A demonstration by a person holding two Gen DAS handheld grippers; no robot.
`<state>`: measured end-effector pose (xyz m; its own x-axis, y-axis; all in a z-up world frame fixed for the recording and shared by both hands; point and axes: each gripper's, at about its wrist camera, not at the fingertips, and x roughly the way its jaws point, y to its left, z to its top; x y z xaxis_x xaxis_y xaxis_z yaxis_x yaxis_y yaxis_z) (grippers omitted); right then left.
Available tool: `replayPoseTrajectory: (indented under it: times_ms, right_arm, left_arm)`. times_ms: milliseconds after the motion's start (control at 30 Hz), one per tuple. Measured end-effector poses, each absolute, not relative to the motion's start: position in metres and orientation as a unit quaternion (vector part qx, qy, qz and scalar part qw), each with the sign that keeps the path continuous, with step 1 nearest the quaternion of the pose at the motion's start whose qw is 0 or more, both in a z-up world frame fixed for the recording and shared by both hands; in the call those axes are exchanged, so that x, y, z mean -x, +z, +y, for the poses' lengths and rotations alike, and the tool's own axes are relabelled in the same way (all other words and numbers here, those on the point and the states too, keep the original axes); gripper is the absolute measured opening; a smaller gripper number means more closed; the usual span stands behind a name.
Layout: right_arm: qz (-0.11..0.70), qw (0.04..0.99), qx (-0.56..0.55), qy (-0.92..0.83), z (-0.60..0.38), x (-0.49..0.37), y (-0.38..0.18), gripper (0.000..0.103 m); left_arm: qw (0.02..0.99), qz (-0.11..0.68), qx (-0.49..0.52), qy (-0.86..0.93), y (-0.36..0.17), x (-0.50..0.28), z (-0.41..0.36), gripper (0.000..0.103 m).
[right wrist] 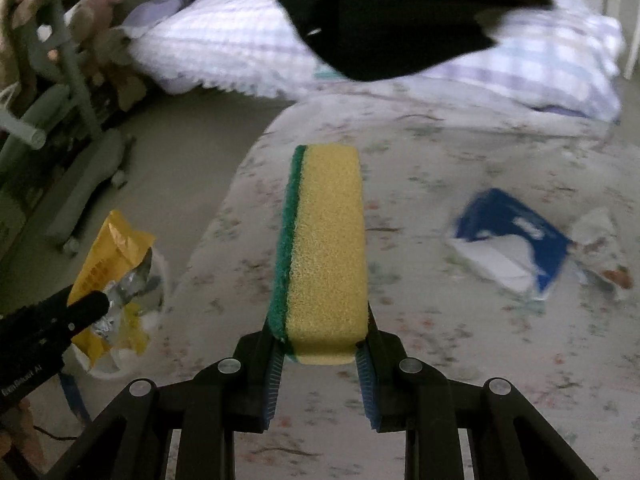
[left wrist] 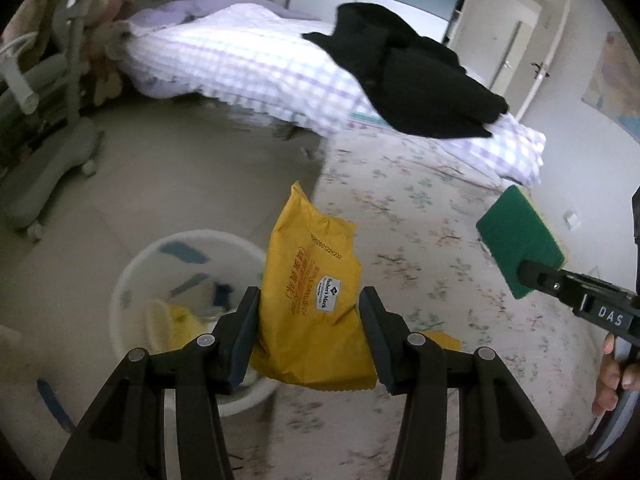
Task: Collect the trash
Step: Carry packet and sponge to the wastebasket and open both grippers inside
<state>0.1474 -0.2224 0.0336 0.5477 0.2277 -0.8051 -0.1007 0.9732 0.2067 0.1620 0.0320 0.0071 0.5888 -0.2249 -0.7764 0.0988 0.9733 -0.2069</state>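
Note:
My left gripper [left wrist: 310, 320] is shut on a yellow snack wrapper [left wrist: 316, 292], held upright over the bed's edge just right of a white bin [left wrist: 132, 280] on the floor. The bin holds several scraps, one of them yellow. My right gripper [right wrist: 320, 344] is shut on a yellow sponge with a green scouring side [right wrist: 326, 248], above the flowered bed sheet. In the left wrist view the sponge [left wrist: 520, 240] and the right gripper [left wrist: 532, 276] show at the right. In the right wrist view the wrapper [right wrist: 108, 264] and the left gripper [right wrist: 96, 304] sit at the lower left.
A torn blue and white carton [right wrist: 516, 236] and a crumpled white wrapper [right wrist: 600, 248] lie on the flowered sheet [right wrist: 440, 160]. A checked duvet [left wrist: 248, 60] with black clothing [left wrist: 420, 80] covers the far bed. A grey chair base [left wrist: 52, 160] stands on the floor at left.

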Motion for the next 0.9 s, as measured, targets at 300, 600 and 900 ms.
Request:
replayPoseTrajectory:
  times_ms: [300,600,900]
  right_arm:
    - [0.478,0.866,-0.045,0.137,-0.156,-0.159,0.021,0.029]
    - [0.484,0.858,-0.034,0.171,-0.109,-0.162,0.014,0.029]
    - [0.494,0.847,-0.017,0.198,-0.069,-0.166,0.003,0.03]
  left_arm:
    - [0.894,0.434,0.095,-0.058,0.002,-0.152,0.09,0.053]
    - [0.882,0.46,0.098,-0.011,-0.014,-0.158,0.117,0.086]
    - [0.874,0.469,0.117,0.044,-0.013,-0.146,0.161,0.087]
